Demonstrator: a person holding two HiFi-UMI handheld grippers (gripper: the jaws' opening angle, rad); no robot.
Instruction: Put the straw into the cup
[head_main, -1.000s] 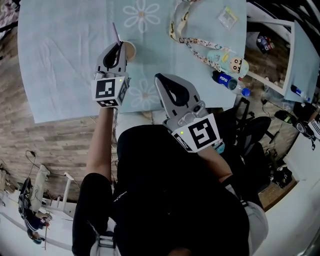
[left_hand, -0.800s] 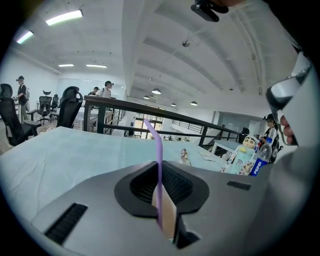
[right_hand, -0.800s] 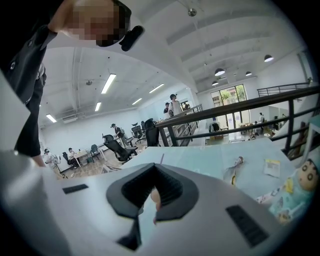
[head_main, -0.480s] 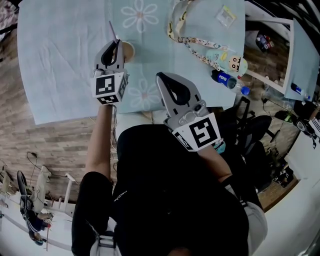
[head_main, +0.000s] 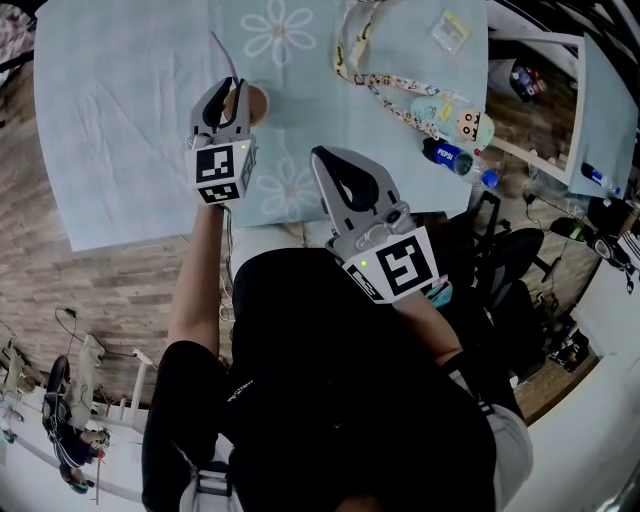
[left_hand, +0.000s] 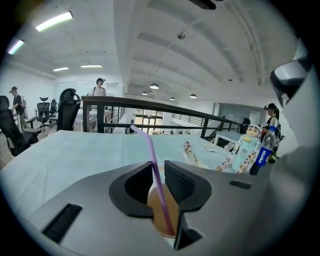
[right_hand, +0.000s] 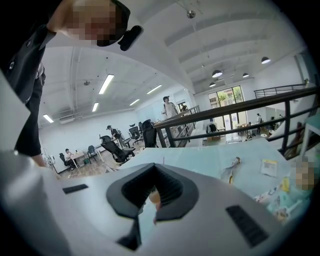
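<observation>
Now the straw stands in the cup as my left tool loosens.
Head view: I see the purple straw (head_main: 222, 55) in the cup (head_main: 257, 101) on the table (head_main: 120, 120), with the left tool (head_main: 232, 88) at it and the right tool (head_main: 318, 153) nearer me. Left gripper view: the jaws have just been opening to a narrow gap, the straw between them. Right gripper view: the jaws are together and empty.

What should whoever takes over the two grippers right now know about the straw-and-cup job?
Left gripper: its fingers have just been opening. The purple straw runs between them with a gap showing, not pinched.
Right gripper: shut, holding nothing, off to the side of the cup and nearer the person.
Things: the straw leans with its lower end inside the tan cup, which stands on the light blue table.
Done: the straw is in the cup.
Left: probably only to draw the left gripper back without snagging the straw or tipping the cup.
</observation>
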